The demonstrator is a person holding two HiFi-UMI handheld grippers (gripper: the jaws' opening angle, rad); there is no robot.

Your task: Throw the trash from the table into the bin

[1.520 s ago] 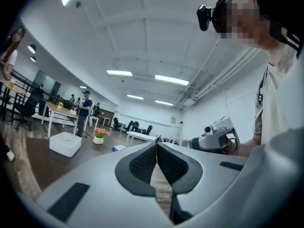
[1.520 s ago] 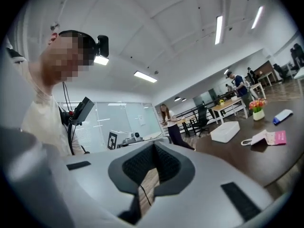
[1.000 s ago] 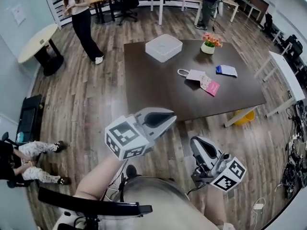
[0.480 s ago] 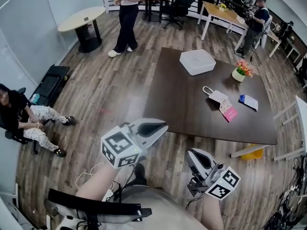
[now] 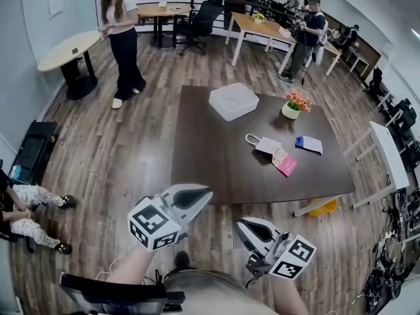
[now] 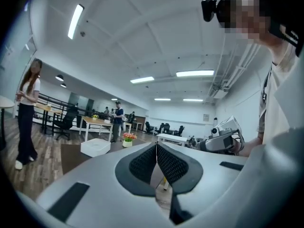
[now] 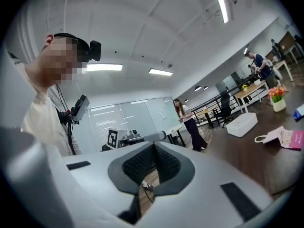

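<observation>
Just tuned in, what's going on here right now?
A person stands short of the dark table, holding the left hand-held gripper and right hand-held gripper out in front, both shut and empty. Nothing is picked up yet: the paper bag, pink card and blue packet lie on the table. A yellow bin sits by its near right corner.

Tools: I count two, left tool [image 5: 205, 194] and right tool [image 5: 243, 226]
White box [image 5: 233, 101]: one
Flower pot [image 5: 293, 105]: one
Paper bag [image 5: 266, 144]: one
Pink card [image 5: 287, 166]: one
Blue packet [image 5: 309, 144]: one

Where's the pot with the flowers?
In the head view, the flower pot sits on the dark table's far side, right of the white box and beyond the small paper bag.
</observation>
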